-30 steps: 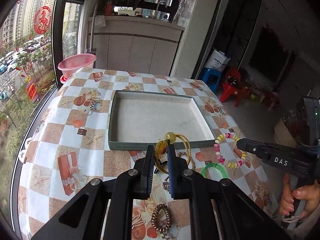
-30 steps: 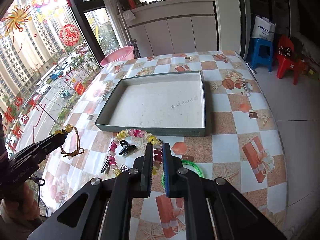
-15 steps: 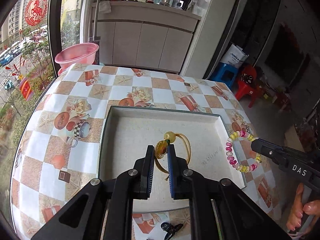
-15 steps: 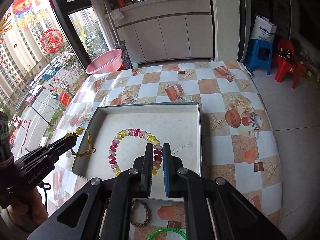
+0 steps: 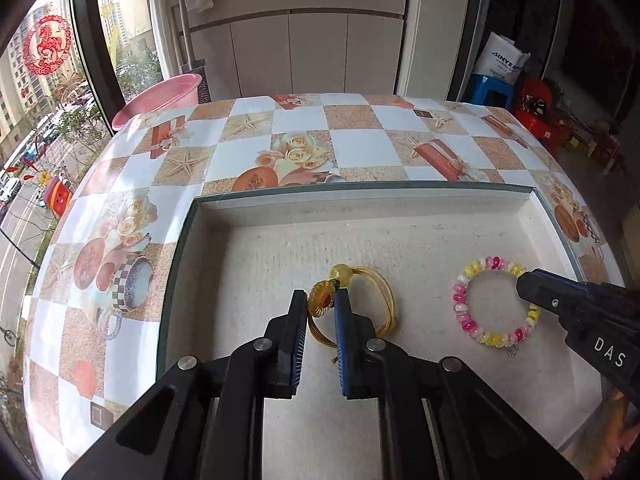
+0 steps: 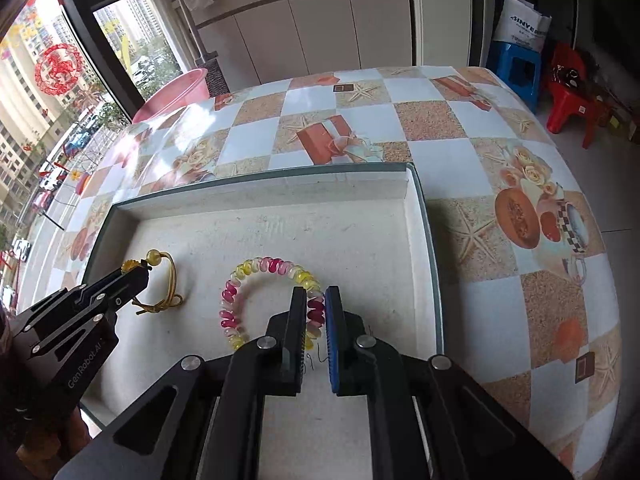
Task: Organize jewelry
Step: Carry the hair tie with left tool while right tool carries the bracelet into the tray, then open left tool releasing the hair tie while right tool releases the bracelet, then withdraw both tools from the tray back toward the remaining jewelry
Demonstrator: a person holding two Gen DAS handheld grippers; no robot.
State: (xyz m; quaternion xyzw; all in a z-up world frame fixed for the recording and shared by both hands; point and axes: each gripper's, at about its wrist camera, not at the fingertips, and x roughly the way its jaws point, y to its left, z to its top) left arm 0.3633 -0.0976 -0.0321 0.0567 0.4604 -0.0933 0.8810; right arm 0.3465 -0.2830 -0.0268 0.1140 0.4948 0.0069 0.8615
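Both grippers are down inside the tray (image 5: 208, 248) now, a shallow rectangular box with a dark green rim and a pale, rough-textured floor, sitting on the desk (image 5: 352, 144) with its checkered cloth of starfish, roses and gift boxes.

The left gripper (image 5: 322, 300) has its fingers clamped on the gold cord bracelet (image 5: 390, 300). The grip is on the amber, flower-shaped bead, with a round translucent yellow bead just beyond it at the fingertips. The thin gold cords loop out to the right and curl back under the fingers, low over the tray floor; whether the loop actually rests on the floor is hard to say. From the right wrist view the same bracelet (image 6: 172, 280) hangs from the left gripper (image 6: 136, 274) near the tray's left wall, a knotted tail trailing at the bottom.

Over to the right gripper (image 6: 316, 300): its fingers are closed on the beaded bracelet (image 6: 240, 284), pinching the ring at its near-right side. It's a full circle of glossy oval beads in pink, magenta, yellow and milky white, spread out over the tray floor to the left of the fingers. In the left wrist view the beaded bracelet (image 5: 464, 304) sits right of the gold one, well apart from it, with the right gripper (image 5: 528, 288) gripping its far-right edge.

A pink basin (image 5: 160, 96) stands beyond the desk's far-left corner by the window.
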